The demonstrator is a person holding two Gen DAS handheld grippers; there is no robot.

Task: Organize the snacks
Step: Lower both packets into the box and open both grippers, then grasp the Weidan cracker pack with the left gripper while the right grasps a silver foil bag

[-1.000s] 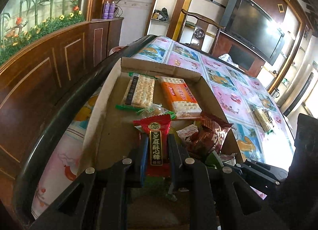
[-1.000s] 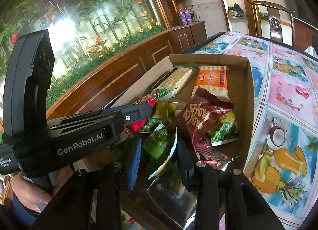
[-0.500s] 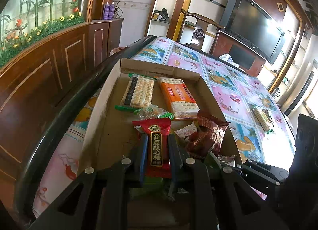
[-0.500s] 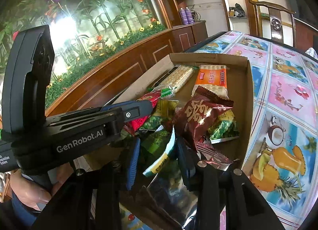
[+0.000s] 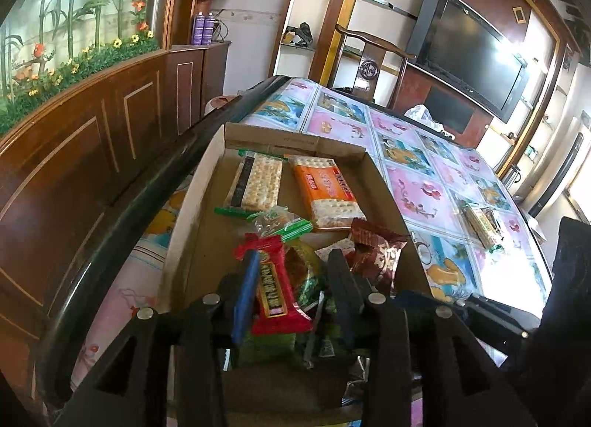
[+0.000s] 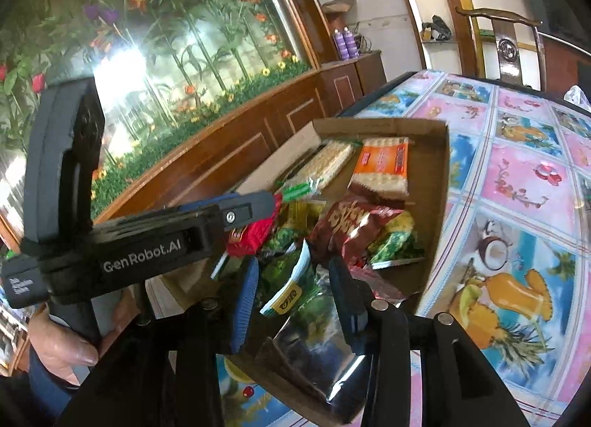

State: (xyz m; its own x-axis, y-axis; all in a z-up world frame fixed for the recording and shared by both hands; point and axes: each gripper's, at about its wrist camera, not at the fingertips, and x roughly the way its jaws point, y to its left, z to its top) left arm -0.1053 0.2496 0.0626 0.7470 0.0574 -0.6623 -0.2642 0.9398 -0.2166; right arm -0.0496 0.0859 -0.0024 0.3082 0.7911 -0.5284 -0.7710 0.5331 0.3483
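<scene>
A shallow cardboard box point(image 5: 192, 205) on the table holds several snack packets. My left gripper point(image 5: 293, 257) hovers over its near end with its jaws opening. A red candy packet point(image 5: 271, 290) lies between them, beside the left pad and clear of the right finger. From the right wrist view the left gripper point(image 6: 255, 207) reaches in from the left above that red packet point(image 6: 251, 238). My right gripper point(image 6: 295, 268) is open over the near end of the box point(image 6: 439, 183). A green packet point(image 6: 291, 286) lies tilted and loose between its fingers.
Two cracker packs point(image 5: 325, 187) lie at the box's far end, a maroon packet point(image 6: 351, 224) mid-box and a silvery foil bag point(image 6: 314, 353) at the near end. One snack bar point(image 5: 480, 224) lies out on the fruit-print tablecloth point(image 5: 417, 187). A wood-panelled wall point(image 5: 92, 150) runs along the left. A hand point(image 6: 66, 334) holds the left gripper.
The left jaws, shut on the red packet before, have parted from it. The right jaws stand a little wider, the green packet between them has tipped flatter, and the right gripper has drawn back slightly.
</scene>
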